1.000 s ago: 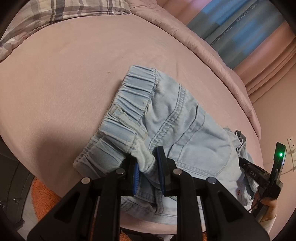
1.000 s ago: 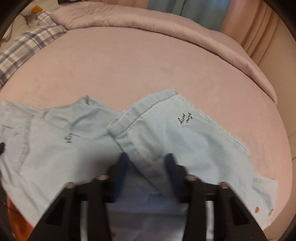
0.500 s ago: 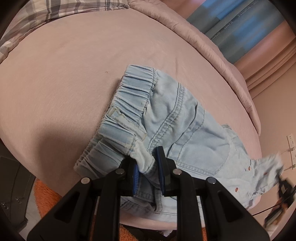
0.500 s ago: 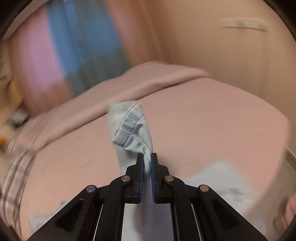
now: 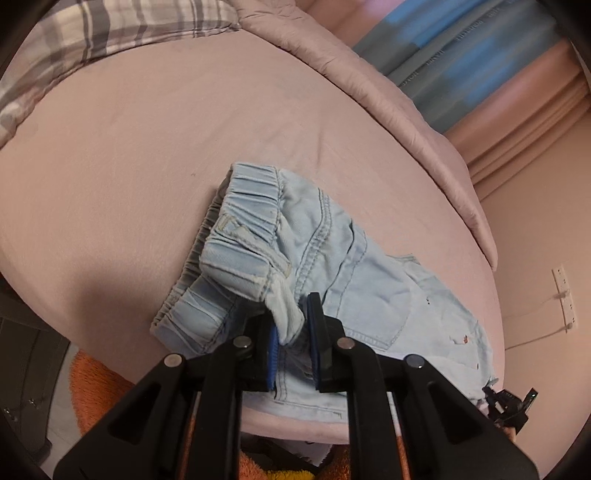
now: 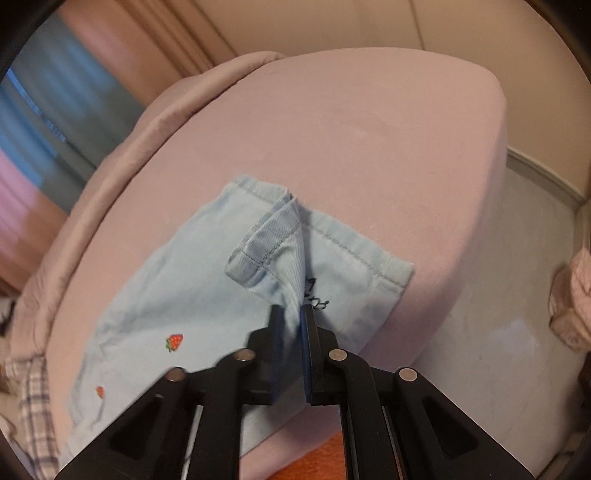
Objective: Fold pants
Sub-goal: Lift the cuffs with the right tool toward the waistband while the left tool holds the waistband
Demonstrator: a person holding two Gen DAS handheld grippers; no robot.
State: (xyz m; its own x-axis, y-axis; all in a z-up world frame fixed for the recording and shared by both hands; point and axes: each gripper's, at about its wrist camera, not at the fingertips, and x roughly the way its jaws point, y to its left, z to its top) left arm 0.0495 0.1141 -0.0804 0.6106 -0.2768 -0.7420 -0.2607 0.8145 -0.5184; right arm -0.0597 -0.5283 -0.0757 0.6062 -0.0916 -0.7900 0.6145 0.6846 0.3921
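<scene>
Light blue denim pants [image 5: 351,280] lie on the pink bed [image 5: 147,147] near its front edge. My left gripper [image 5: 291,325] has the elastic waistband [image 5: 243,236] pinched between its blue pads and lifted slightly; its jaws are closing further on the fabric. In the right wrist view, my right gripper [image 6: 291,321] is shut on a fold of the pant leg near the hem [image 6: 266,240], raised off the leg [image 6: 177,295] lying flat below. Strawberry prints [image 6: 175,341] show on that leg. The right gripper [image 5: 511,404] also appears at the pants' far end.
A plaid pillow [image 5: 110,33] and a rolled pink quilt [image 5: 369,92] lie along the bed's far side, with curtains [image 5: 461,55] behind. An orange rug [image 5: 92,384] lies below the bed's front edge. Grey floor [image 6: 498,295] lies beyond the bed's corner.
The right gripper shut on the pant leg near its hem, rolled over and carried it sideways across the bed. The left gripper rose a little with the waistband.
</scene>
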